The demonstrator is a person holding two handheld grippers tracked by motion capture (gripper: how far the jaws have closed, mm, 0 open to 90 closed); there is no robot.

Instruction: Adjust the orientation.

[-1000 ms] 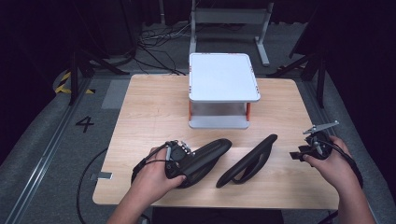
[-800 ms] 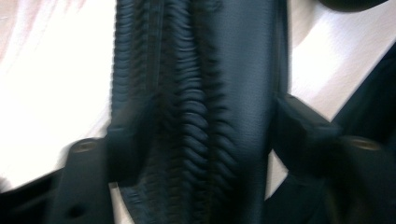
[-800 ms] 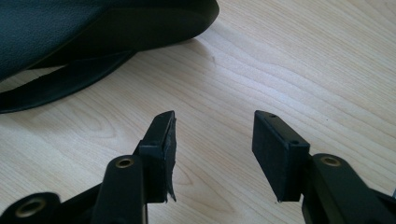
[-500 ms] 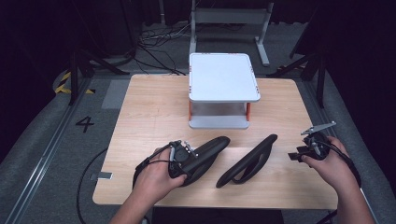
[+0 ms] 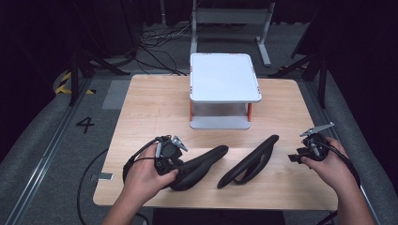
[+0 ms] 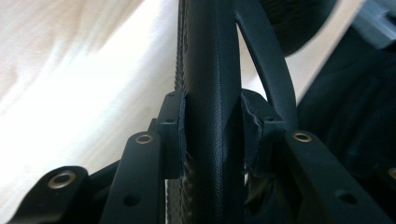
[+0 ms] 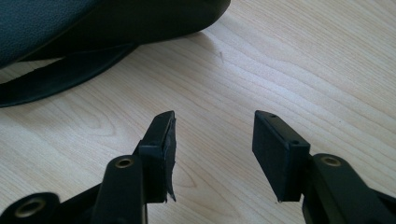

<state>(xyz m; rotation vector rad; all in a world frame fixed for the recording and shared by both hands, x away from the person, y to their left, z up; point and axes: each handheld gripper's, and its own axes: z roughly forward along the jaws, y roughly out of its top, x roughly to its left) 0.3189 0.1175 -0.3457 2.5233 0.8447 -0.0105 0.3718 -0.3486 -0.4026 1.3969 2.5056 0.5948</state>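
Note:
Two black bicycle saddles lie near the front of the wooden table (image 5: pixel 150 108). My left gripper (image 5: pixel 179 161) is shut on the left saddle (image 5: pixel 204 161), which rests on the table. In the left gripper view its jaws (image 6: pixel 212 135) press both sides of the saddle's narrow body (image 6: pixel 210 70). The right saddle (image 5: pixel 251 161) lies free beside it. My right gripper (image 5: pixel 296 157) hovers at the table's right edge, to the right of that saddle. In the right gripper view it stands open (image 7: pixel 215 135) above bare wood, with a saddle's edge (image 7: pixel 93 23) at the upper left.
A white two-level stand (image 5: pixel 224 77) with orange posts sits at the middle back of the table. A metal frame (image 5: pixel 230 18) and cables lie on the floor behind it. Bare wood lies left of the stand.
Both hands have shifted only slightly. The left gripper's hold on the saddle is unchanged, and the right gripper has stayed open.

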